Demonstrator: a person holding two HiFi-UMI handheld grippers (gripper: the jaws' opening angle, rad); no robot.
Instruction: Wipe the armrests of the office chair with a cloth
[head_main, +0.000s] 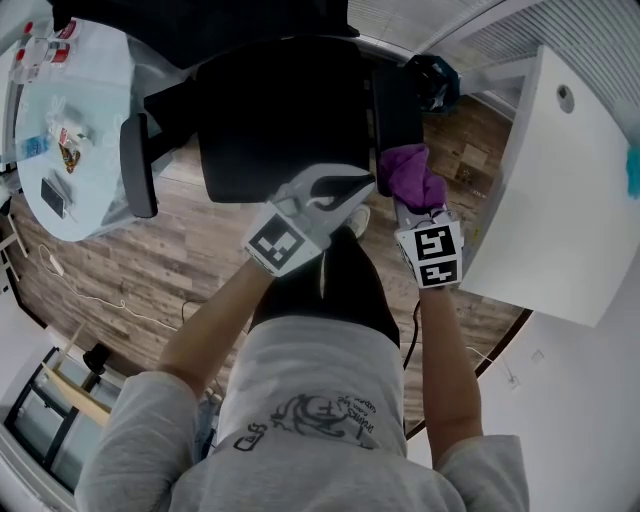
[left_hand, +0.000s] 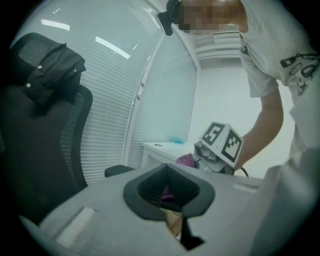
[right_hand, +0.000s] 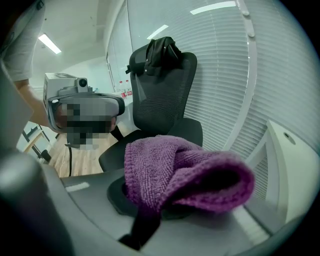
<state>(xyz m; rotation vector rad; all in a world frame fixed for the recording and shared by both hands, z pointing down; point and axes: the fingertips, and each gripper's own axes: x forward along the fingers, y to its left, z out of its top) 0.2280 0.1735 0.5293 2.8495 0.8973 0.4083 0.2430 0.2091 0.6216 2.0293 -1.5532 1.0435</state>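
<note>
A round pale table stands at the far left with a phone and small packets on it. Next to it is the black office chair, its left armrest jutting out over the wooden floor. A dark jacket is draped over the top of the backrest.

The person leans over the front of the seat with both bare forearms reaching forward and down. The left forearm angles inward from the shoulder, and its left gripper points across towards the other hand, in front of the seat's front edge. Its jaws are pressed together at the tips with nothing between them. It hangs clear of the chair.

Just to the right, the right forearm runs almost straight ahead. The right gripper pinches a bunched purple cloth, which spills out over both jaws in a thick fold. The cloth sits at the near end of the chair's right armrest. I cannot tell whether it touches the pad. The two grippers are close together, the left one's tips nearly reaching the cloth.

Beyond the right hand stands a white desk, close beside the chair, and slatted blinds cover the window behind.
</note>
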